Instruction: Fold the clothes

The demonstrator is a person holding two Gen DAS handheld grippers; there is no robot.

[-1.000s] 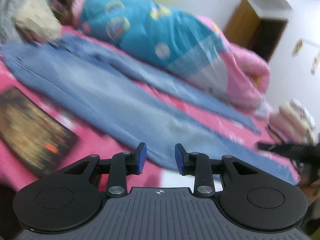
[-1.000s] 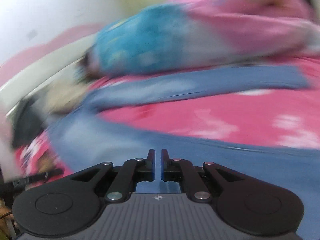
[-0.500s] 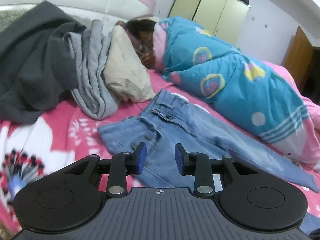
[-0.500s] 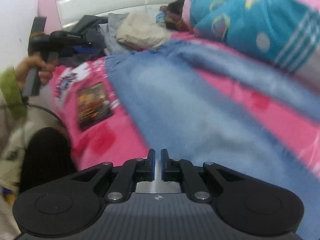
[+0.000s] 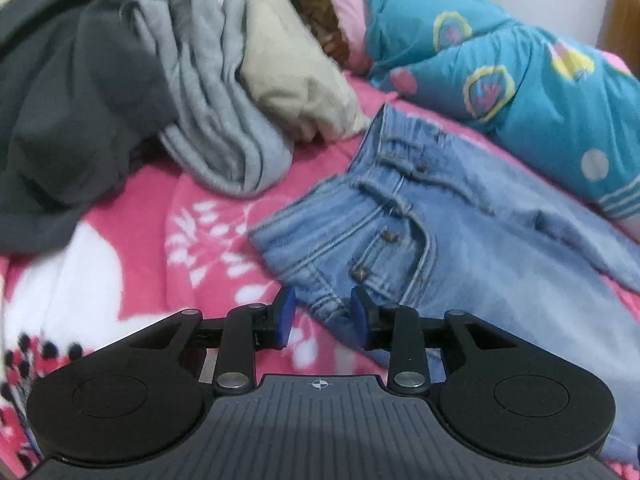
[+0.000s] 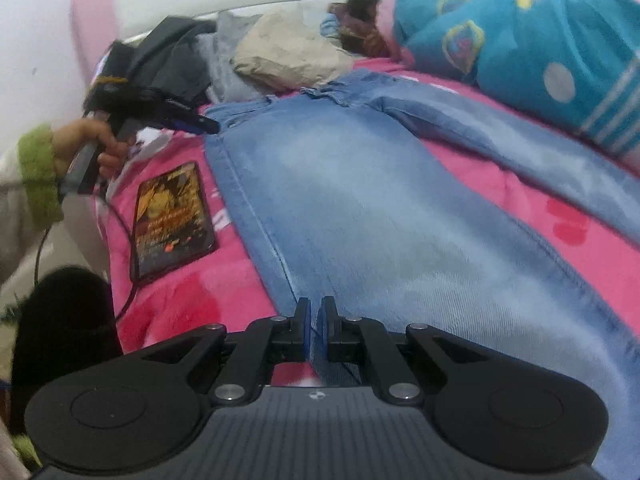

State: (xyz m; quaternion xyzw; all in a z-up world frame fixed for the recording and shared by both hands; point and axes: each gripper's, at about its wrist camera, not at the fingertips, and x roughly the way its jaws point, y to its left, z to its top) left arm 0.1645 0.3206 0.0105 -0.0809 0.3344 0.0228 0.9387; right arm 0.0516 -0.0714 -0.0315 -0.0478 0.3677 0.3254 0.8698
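— So, where are the jeans (image 5: 460, 240) now?

— Spread flat on the pink blanket (image 5: 132, 248), waistband up by the heap of grey clothes (image 5: 216, 92), legs running down the bed beside the sleeper under the blue quilt (image 5: 540, 92).

— And the left gripper (image 5: 322, 316)?

— Its blue fingers (image 5: 285, 314) stand apart, with the near corner of the waistband between them. They look unclenched to me, not yet pressing the denim.

— The right gripper (image 6: 315, 326)?

— Clenched almost tight at the outer seam of the near leg. A sliver of denim seems pinched between the pads, though that's hard to make out.

— How should they do it?

— I'd say bite the waistband corner deep, past the thick hem, before lifting. Then raise both ends together and carry that leg over onto the far one, keeping clear of the phone (image 6: 172, 220) beside it.
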